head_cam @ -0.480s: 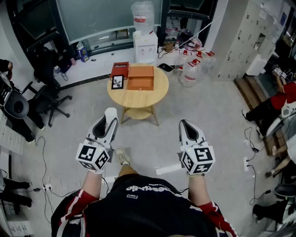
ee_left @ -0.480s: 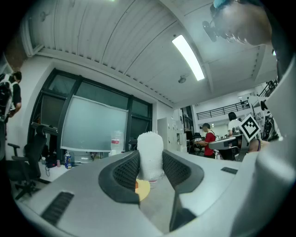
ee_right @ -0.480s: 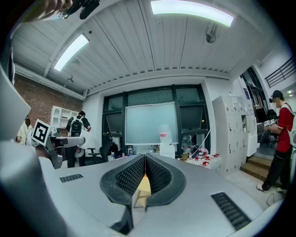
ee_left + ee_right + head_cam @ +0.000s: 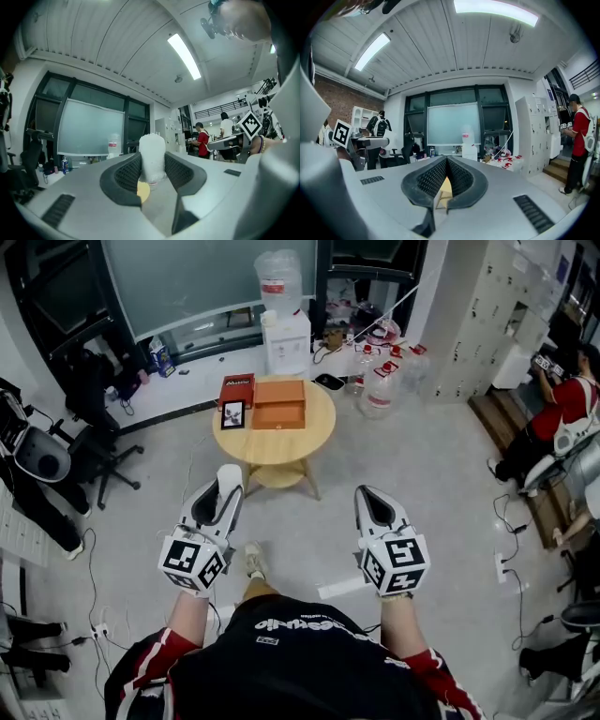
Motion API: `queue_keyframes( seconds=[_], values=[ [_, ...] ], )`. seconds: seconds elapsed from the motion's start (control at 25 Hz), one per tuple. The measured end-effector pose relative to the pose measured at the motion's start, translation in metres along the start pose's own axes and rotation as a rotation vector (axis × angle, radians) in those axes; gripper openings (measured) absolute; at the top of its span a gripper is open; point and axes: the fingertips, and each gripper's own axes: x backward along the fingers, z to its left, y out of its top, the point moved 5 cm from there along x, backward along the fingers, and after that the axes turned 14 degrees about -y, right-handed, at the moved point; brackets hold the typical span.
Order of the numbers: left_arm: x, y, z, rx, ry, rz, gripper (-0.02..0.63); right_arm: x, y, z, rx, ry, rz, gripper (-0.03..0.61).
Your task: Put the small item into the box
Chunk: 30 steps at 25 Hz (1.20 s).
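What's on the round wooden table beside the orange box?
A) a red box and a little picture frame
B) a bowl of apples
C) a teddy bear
A: on the round table, a red box and a small framed picture sit just left of the orange box.

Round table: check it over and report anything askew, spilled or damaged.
Nothing stands out. On the round table the orange box, the red box and the small picture frame sit close together, roughly square to one another, with no spill or damage showing from the head view.
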Motion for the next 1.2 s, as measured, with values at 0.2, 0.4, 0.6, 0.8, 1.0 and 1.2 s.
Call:
queue_keyframes(
  seconds=[0.2,0.4,0.6,0.8,1.0,1.2],
  values=[
    [0.000,-0.006,0.002,0.009,0.000,0.004,0.164,0.005,-0.008,0.005,-0.010,0.037,0.015,0.025],
    [-0.001,-0.006,0.000,0.018,-0.030,0.008,0.164,0.011,-0.012,0.011,0.009,0.058,0.045,0.025],
    [-0.003,0.001,-0.005,-0.001,-0.056,0.003,0.164,0.012,-0.015,0.021,0.022,0.091,0.076,0.025],
    [0.002,-0.006,0.000,0.011,-0.047,0.011,0.164,0.010,-0.024,0.028,0.069,0.088,0.083,0.025],
    [0.010,-0.008,0.004,0.015,-0.034,0.011,0.164,0.009,-0.028,0.029,0.065,0.089,0.095,0.025],
    [0.016,-0.009,0.011,0.031,-0.019,0.022,0.164,0.006,-0.027,0.030,0.061,0.087,0.113,0.025]
  ],
)
